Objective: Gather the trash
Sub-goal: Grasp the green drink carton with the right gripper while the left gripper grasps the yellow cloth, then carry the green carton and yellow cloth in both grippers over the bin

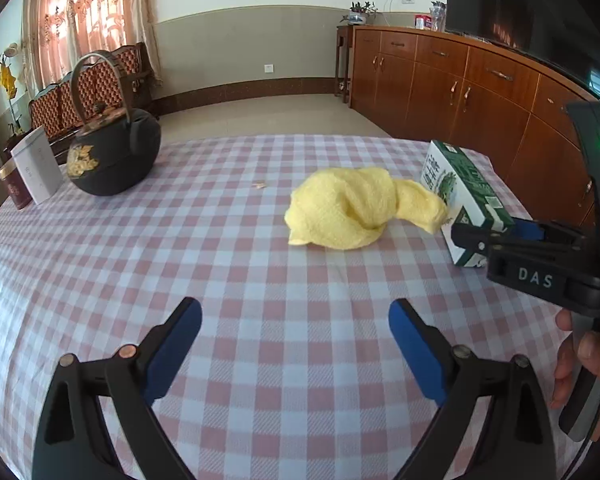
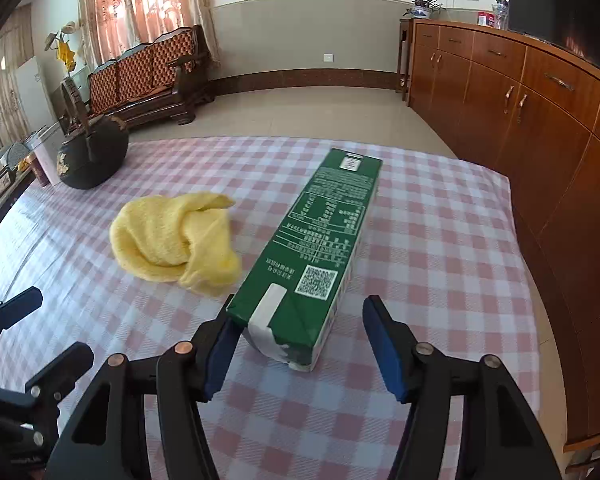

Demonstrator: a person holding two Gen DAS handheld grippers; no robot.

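A long green and white drink carton lies flat on the checked tablecloth. Its near end sits between the fingers of my right gripper. The left blue pad touches the carton's near corner, while the right pad stands clear of its side, so the gripper is open. In the left wrist view the carton lies at the right, with the right gripper's finger against it. My left gripper hangs open over bare cloth with nothing between its fingers. A tiny pale scrap lies farther back.
A crumpled yellow cloth lies just left of the carton. A black iron kettle and upright boxes stand at the far left. A long wooden cabinet runs past the table's right edge, and a sofa stands beyond.
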